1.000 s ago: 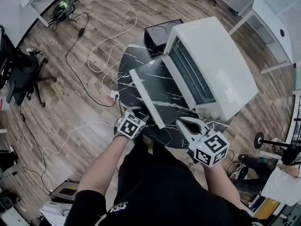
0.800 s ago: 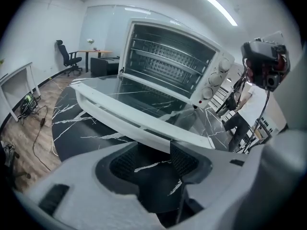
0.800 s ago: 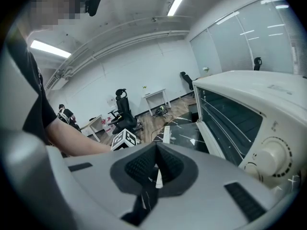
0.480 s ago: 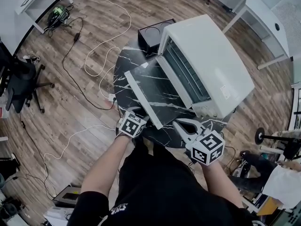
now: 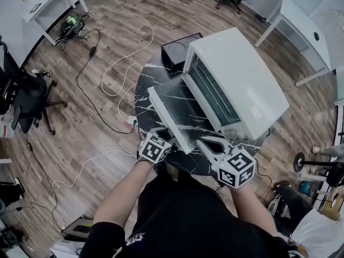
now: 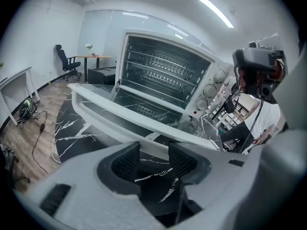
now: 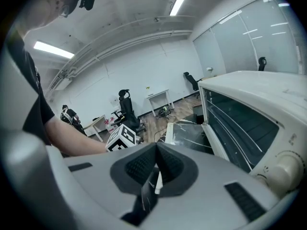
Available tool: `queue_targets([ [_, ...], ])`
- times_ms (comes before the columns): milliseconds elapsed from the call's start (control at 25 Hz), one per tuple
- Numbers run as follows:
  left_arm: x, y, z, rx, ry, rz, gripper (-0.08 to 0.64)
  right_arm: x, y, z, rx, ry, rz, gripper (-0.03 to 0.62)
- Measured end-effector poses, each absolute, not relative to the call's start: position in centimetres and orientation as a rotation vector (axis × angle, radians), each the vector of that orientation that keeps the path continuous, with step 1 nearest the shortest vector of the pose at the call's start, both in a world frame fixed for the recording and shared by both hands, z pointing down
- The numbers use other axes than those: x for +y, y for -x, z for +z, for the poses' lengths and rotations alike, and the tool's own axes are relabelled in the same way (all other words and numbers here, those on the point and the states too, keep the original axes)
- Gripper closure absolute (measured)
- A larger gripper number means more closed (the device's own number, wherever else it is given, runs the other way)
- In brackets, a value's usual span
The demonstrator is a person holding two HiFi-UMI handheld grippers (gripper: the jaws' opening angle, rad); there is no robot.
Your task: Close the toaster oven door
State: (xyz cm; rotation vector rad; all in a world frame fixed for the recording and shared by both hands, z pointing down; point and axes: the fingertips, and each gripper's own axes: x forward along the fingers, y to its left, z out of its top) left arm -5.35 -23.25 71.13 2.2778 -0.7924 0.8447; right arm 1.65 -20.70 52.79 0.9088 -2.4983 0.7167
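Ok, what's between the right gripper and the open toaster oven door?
Only bare black marble tabletop, in the head view; the shut right gripper sits apart from the toaster oven door.

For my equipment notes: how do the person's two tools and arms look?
The left tool and right tool are light grey moulded plastic with dark, finely textured pads. Each carries a white cube printed with black square markers. The person wears a black short-sleeved shirt; no cables show on the tools. The left tool's jaws are closing just now, with nothing between them.

White toaster oven [image 5: 236,74], black white-veined marble table [image 5: 144,85], brown wood floor [image 5: 64,138]
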Motion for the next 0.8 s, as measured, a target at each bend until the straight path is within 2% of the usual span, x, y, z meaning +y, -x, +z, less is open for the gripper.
queue_targets([
  [800,-24.8,3.7,65.0,-0.838,-2.397,0.741,0.376,-21.7,-0.1,51.5,-2.543,-0.874,0.665,0.586],
])
